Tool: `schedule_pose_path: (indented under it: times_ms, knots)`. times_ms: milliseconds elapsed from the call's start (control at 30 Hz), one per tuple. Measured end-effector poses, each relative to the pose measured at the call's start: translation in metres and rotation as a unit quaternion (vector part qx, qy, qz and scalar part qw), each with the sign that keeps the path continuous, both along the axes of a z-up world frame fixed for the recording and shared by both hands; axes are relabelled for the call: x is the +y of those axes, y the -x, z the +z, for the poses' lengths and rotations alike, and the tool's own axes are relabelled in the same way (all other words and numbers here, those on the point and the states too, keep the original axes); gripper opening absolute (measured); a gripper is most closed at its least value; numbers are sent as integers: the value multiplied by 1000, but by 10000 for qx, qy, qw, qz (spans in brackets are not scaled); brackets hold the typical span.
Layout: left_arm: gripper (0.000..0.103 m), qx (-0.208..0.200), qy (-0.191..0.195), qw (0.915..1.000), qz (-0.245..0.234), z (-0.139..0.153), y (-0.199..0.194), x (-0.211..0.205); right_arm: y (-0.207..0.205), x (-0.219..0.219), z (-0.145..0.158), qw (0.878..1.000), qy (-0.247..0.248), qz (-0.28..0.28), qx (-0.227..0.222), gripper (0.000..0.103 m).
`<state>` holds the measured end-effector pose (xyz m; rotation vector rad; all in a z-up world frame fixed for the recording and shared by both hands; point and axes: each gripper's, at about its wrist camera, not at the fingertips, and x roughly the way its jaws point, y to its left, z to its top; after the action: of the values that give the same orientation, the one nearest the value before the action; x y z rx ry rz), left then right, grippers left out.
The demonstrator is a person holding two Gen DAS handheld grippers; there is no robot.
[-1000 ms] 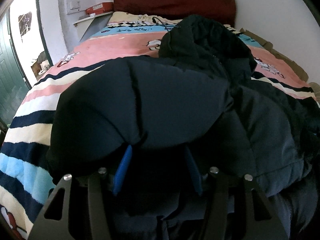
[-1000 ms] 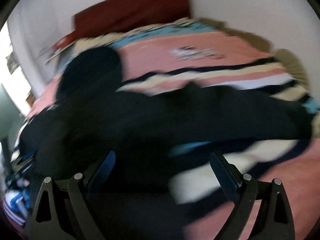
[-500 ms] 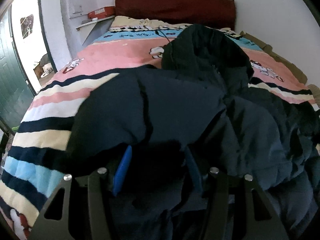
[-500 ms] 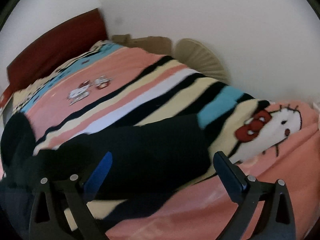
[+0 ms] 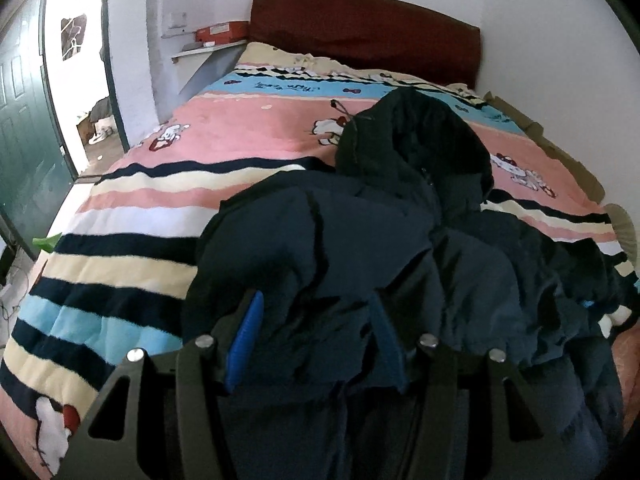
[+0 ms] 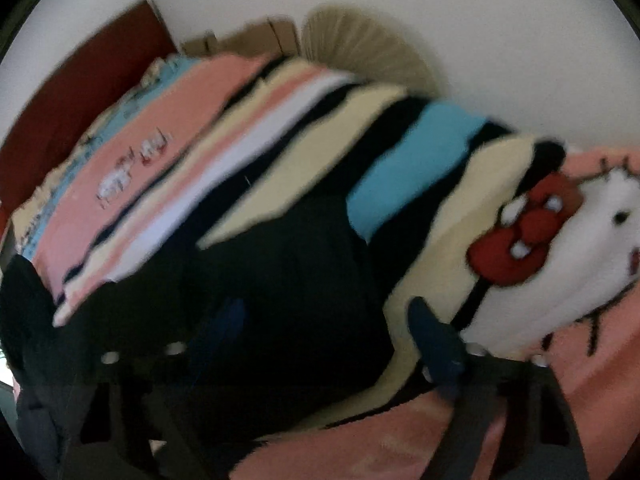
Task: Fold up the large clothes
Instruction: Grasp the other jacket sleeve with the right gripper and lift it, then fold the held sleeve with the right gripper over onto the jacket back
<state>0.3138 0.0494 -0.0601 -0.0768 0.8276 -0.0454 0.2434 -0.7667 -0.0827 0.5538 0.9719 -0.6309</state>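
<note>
A large dark navy hooded puffer jacket (image 5: 360, 248) lies crumpled on the striped bed, hood (image 5: 416, 136) toward the headboard. My left gripper (image 5: 316, 340) is shut on a fold of the jacket's left side, blue fingers pressed into the fabric. In the blurred right wrist view, the jacket's dark sleeve (image 6: 288, 280) stretches across the blanket. My right gripper (image 6: 324, 336) is open with its fingers on either side of the sleeve end.
The bed has a pink, cream, blue and navy striped cartoon blanket (image 5: 132, 256) and a dark red headboard (image 5: 360, 36). A white wall runs along the right side, with a beige fan-like object (image 6: 360, 52) against it. An open doorway (image 5: 76, 80) is at the left.
The left gripper has carried the jacket's left side rightward over the body, baring more striped blanket. The right gripper has swung right and dropped onto the sleeve end.
</note>
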Motion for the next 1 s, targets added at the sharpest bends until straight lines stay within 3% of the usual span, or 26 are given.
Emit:
schedule_pose_path:
  times_ms: [100,133,200,300,633,1000]
  knots:
    - [53,7,-20,10000,-4,2,7,1,0,-3,-12,9995,-288,-24,-80,60]
    - [53,10,-15,10000,-20,3,10,1,0,-2,-12,9994,-329,21,-127,47]
    - [53,10,-13,10000,-30,4,13,3,0,2,-9,9993,-312,107,-184,32]
    - [53,-29,11,10000,-13,8,19,5,0,9,4,9987,-235,241,-374,23]
    - [53,-241,195,9995,111,32,44,19,2,52,75,9903,129,795,-1132,17]
    - [53,-283,452,9985,-110,54,76,28,-9,183,188,9532,540,2270,-1921,17]
